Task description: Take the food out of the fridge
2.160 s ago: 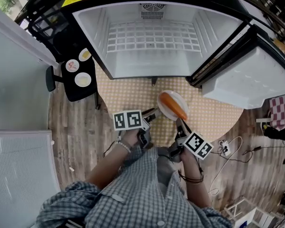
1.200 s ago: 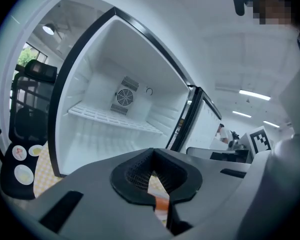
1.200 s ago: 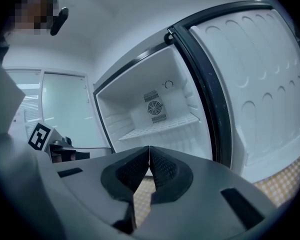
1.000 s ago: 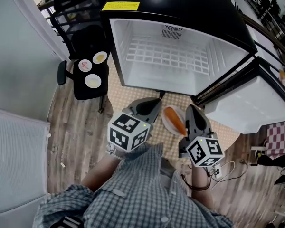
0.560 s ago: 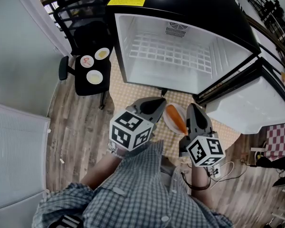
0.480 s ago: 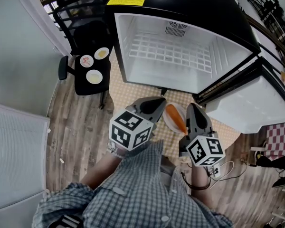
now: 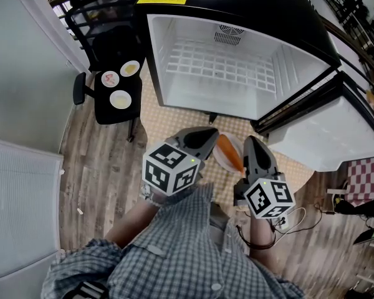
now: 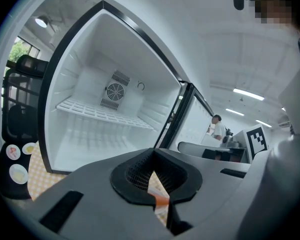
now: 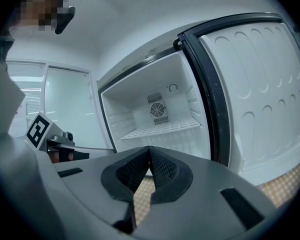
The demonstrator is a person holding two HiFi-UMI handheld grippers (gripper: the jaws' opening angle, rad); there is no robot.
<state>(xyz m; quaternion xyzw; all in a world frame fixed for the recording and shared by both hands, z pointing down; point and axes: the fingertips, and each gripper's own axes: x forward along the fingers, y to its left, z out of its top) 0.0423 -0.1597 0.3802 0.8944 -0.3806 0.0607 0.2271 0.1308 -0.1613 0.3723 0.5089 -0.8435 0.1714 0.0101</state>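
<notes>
Fridge open, wire shelf inside, door swung right. Checkered mat in front of it. Black chair far left w/ 3 small plates. Left gripper + right gripper both clenched, empty, side by side near of fridge. White plate w/ orange carrot-shaped food is outside fridge, over mat, btwn the grippers.

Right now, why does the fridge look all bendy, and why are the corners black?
Left gripper view: the wide lens curves the fridge's straight edges and leaves dark corners. Right gripper view: the same bending, so the door seems to bulge. Head view: sharp, with shiny glare on the fridge's black top.
</notes>
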